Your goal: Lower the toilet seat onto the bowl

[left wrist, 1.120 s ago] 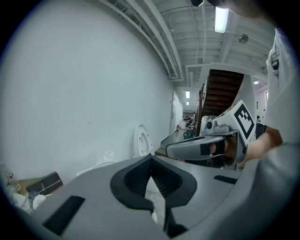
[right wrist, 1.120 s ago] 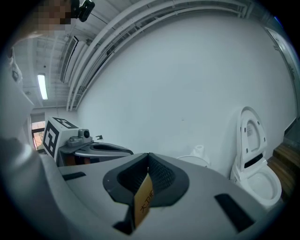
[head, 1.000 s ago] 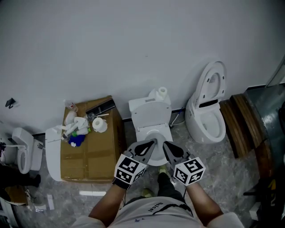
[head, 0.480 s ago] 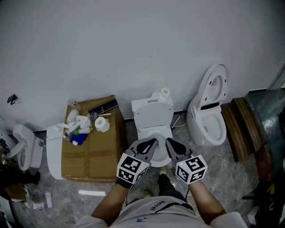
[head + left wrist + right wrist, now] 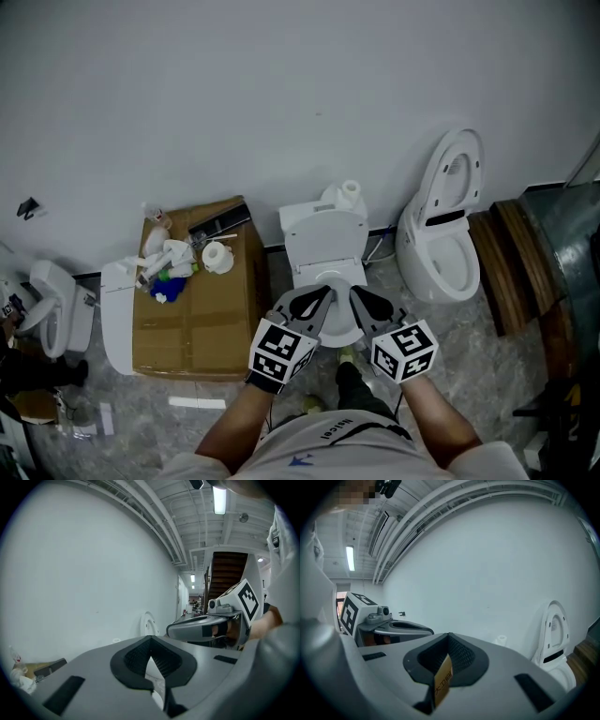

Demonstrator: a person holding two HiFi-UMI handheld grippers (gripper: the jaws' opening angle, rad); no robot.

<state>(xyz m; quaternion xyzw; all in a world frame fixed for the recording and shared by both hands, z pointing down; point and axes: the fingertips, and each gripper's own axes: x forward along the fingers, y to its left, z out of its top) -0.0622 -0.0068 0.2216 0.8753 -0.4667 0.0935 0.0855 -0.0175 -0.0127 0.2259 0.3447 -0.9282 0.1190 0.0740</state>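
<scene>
A white toilet with its seat and lid raised (image 5: 453, 183) stands by the wall at the right, its bowl (image 5: 441, 267) open; the right gripper view also shows this toilet (image 5: 553, 637). A second white toilet (image 5: 325, 246), lid down, stands straight ahead of me. My left gripper (image 5: 314, 302) and right gripper (image 5: 361, 302) hover side by side over its front rim, well left of the raised seat. Both are shut and hold nothing: the left gripper (image 5: 151, 657) and the right gripper (image 5: 447, 660) each show only a thin slit.
A cardboard box (image 5: 192, 314) left of the middle toilet carries bottles and a paper roll (image 5: 217, 255). Another roll (image 5: 349, 192) sits on the tank. A white slab (image 5: 112, 319) and a small toilet (image 5: 42, 300) lie far left. Wooden planks (image 5: 502, 262) flank the right toilet.
The whole view has drifted slightly. Both grippers stay shut, side by side over the middle toilet, and the raised seat has not moved.
</scene>
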